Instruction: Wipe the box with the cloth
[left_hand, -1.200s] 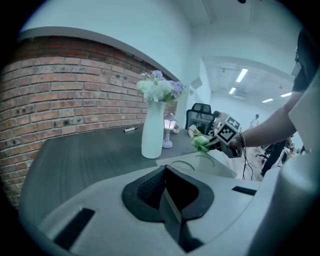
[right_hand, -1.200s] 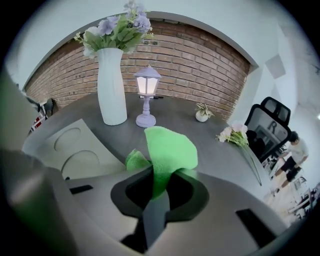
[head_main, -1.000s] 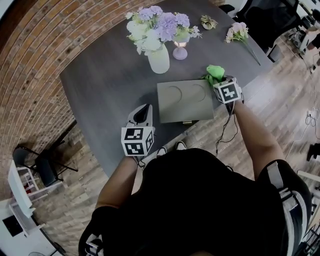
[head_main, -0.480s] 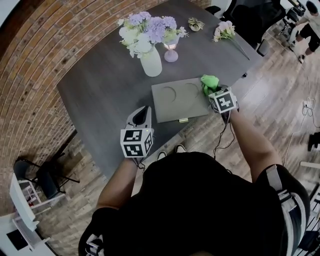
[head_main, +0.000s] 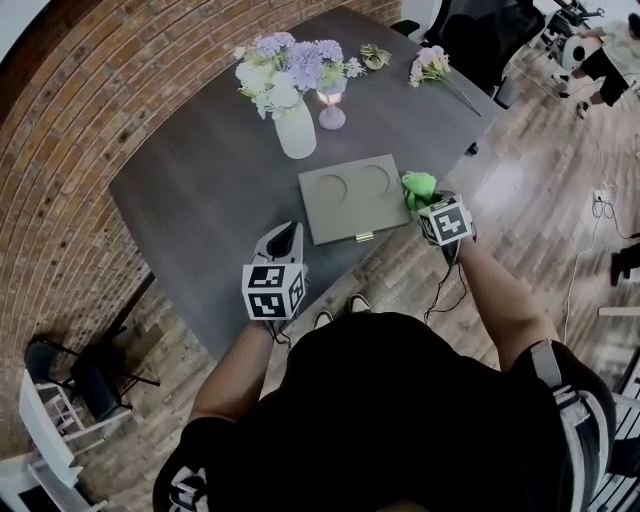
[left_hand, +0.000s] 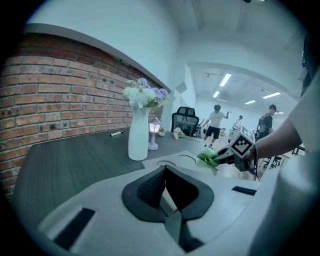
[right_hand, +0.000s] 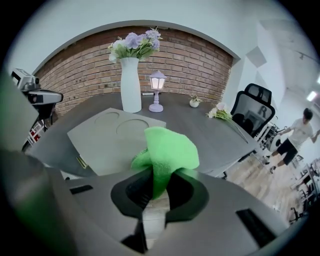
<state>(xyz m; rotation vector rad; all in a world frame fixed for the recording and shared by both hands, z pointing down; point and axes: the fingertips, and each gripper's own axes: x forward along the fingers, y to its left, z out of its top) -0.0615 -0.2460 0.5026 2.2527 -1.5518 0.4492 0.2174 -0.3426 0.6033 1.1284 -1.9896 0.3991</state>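
Our right tongs (right_hand: 156, 186) pinch the green cloth (right_hand: 169, 150) at the right edge of the box (head_main: 345, 200) on the table (head_main: 200, 190). Our left tongs (left_hand: 170, 202) hang closed and empty. We judge wiping goes best with light, even pressure, cloth leading.

A red-brown brick wall (head_main: 90, 90) runs along one side of the room, with plain white wall (right_hand: 150, 15) above it. A dark grey wooden table (head_main: 200, 190) stands just beside the brick, and a black high-backed office chair (right_hand: 255, 107) sits at its far end. The pale wood-plank floor (head_main: 530, 170) spreads around it. Near the brick, apart from the table, stand a small black chair (head_main: 95, 365) and a white frame rack (head_main: 45, 425). Long white ceiling strip lights (left_hand: 225, 80) glow in the open space beyond
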